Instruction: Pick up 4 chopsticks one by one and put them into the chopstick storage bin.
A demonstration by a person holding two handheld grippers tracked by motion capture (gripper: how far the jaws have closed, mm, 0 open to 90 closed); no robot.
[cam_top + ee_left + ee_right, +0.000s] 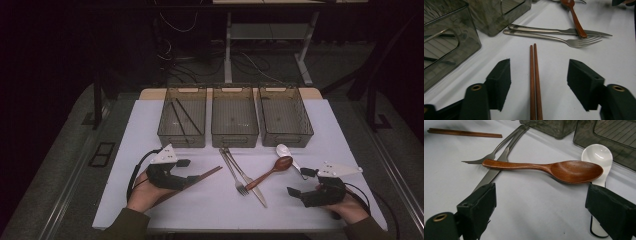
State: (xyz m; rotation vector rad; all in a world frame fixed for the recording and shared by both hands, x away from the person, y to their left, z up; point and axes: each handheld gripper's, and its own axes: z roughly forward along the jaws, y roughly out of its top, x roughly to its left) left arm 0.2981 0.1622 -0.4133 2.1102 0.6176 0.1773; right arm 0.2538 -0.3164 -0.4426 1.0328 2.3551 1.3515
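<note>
Two brown chopsticks point(535, 82) are seen lying together on the white table point(200, 200), between the jaws of the left gripper point(539, 80), which stand partly open and clear of them; the near ends are cut off at 6 o'clock. The right gripper point(541, 205) is held wide open with nothing gripped, a wooden spoon point(544, 168) lying at 12 o'clock beyond it. No writing can be read anywhere. The white spoon point(597, 157) is partly hidden behind the spoon bowl and one jaw.
</note>
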